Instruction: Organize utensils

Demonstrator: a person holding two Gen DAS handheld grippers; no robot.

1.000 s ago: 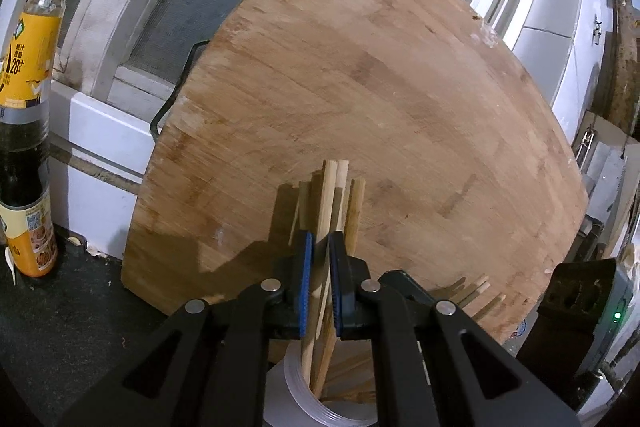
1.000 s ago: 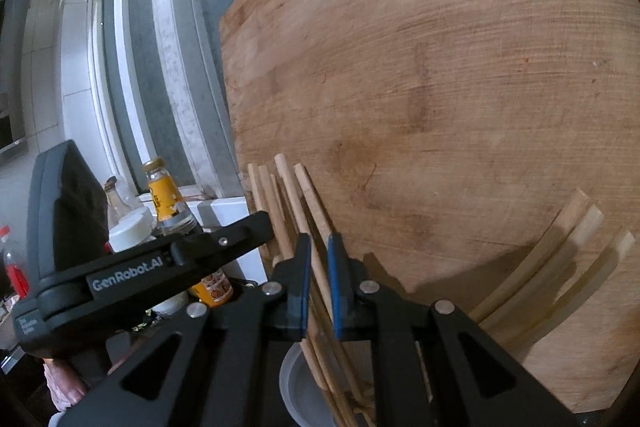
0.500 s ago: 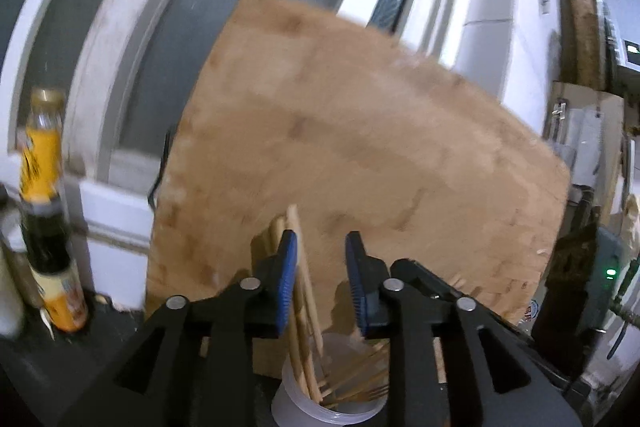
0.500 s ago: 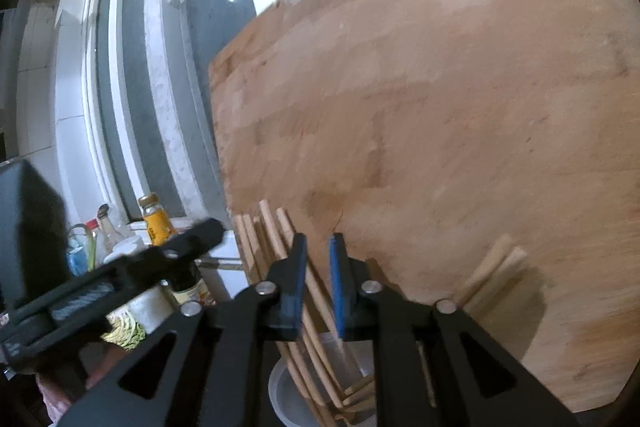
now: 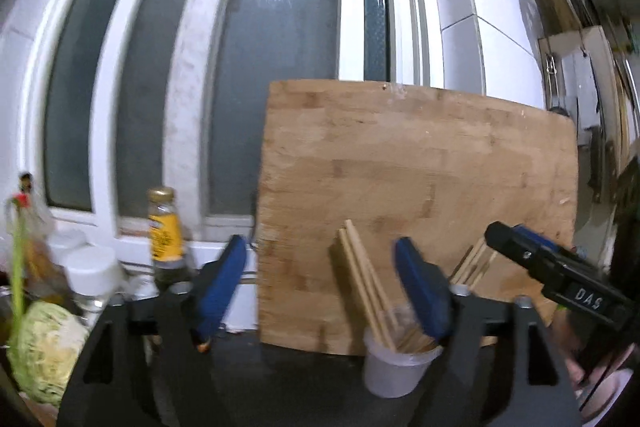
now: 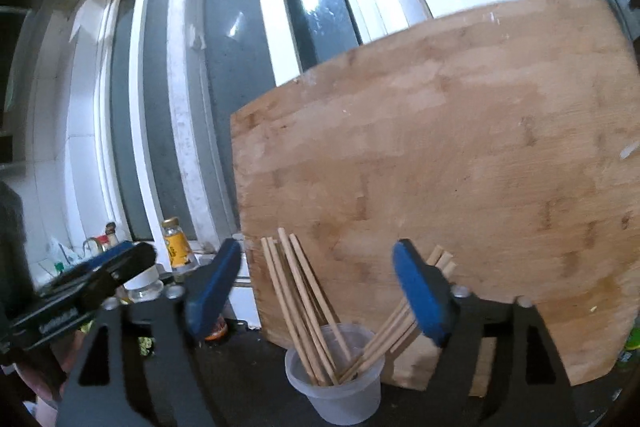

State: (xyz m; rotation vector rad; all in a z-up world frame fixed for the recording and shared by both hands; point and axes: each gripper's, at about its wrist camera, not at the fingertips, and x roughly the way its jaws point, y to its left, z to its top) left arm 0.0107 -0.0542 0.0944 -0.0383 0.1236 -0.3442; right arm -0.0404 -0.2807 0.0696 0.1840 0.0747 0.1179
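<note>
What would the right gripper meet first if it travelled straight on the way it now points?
Probably the chopsticks standing in the plastic cup, between the open jaws of the right gripper; behind them, the cutting board. Depth is uncertain.

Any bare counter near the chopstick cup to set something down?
Bare dark counter lies left of the cup, bordered behind by the leaning cutting board and the sauce bottle. Farther left is crowded: jars and a cabbage. The cup itself is full of chopsticks. Both tongs are open, holding nothing.
</note>
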